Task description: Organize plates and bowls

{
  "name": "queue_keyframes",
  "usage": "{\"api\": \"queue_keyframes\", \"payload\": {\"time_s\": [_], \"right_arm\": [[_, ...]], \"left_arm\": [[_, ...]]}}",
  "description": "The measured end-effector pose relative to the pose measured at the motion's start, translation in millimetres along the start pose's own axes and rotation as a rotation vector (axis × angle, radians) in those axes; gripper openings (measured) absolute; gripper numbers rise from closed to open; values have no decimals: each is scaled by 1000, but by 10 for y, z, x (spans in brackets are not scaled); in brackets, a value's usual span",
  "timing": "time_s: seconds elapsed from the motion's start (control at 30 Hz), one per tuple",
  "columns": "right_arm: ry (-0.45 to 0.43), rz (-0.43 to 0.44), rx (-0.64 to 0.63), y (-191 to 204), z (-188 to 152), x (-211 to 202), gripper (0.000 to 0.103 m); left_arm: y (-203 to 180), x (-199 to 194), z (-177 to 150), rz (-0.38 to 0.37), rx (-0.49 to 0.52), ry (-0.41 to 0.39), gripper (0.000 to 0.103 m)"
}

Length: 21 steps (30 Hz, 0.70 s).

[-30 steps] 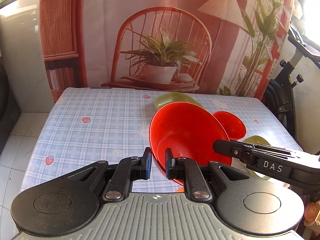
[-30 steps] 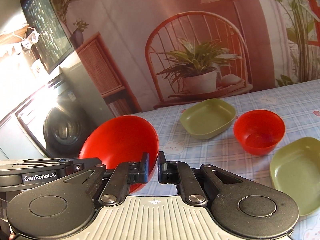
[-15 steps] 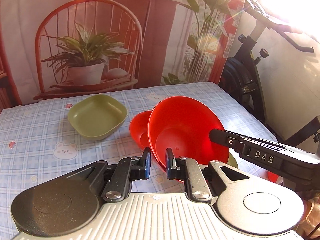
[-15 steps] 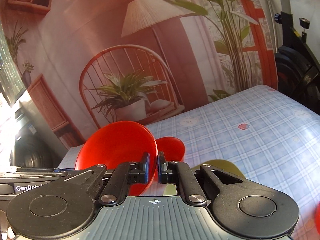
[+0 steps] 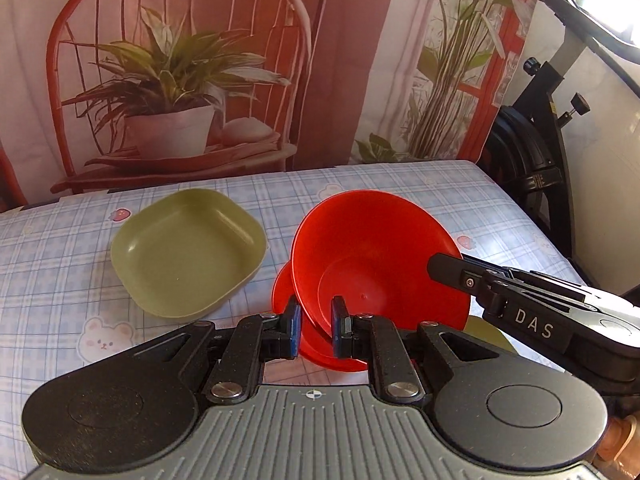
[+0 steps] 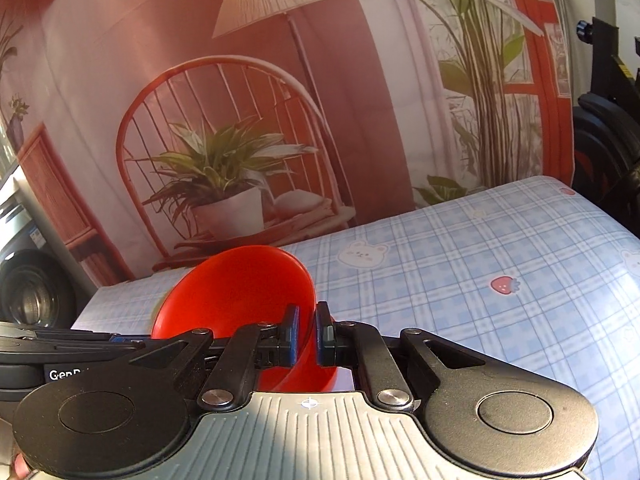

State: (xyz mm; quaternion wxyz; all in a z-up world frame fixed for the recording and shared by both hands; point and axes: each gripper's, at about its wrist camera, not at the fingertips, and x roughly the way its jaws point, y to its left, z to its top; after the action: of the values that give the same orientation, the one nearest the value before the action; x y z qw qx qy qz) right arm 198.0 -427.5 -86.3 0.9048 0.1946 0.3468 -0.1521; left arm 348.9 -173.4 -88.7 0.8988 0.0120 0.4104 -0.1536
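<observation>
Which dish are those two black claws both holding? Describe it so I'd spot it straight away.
Start at the blue checked tablecloth, beside the square green plate. The large red bowl hangs tilted there, its rim pinched by the left gripper and the right gripper. Unlike the second red bowl underneath, it is lifted.

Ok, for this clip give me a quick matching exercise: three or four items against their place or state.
Things:
1. large red bowl
2. green square dish
3. small red bowl
4. left hand-held gripper

States:
A. empty on the tablecloth, left of the red bowls
B. tilted, held at its rim
C. partly hidden behind the larger bowl
D. shut on a bowl's rim

Pairs: 1-B, 2-A, 3-C, 4-D
</observation>
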Motion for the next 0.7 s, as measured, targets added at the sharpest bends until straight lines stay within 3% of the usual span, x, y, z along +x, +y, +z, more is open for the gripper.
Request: {"api": "queue_keyframes", "payload": {"time_s": [0.6,0.7], "right_arm": [[70,-45,19,-87,-174,305,10],[63,-60,18,-107,-167,265,10]], "left_arm": [[125,363,-37,24,40,40,16],[133,373,-28,44,35,39,23]]}}
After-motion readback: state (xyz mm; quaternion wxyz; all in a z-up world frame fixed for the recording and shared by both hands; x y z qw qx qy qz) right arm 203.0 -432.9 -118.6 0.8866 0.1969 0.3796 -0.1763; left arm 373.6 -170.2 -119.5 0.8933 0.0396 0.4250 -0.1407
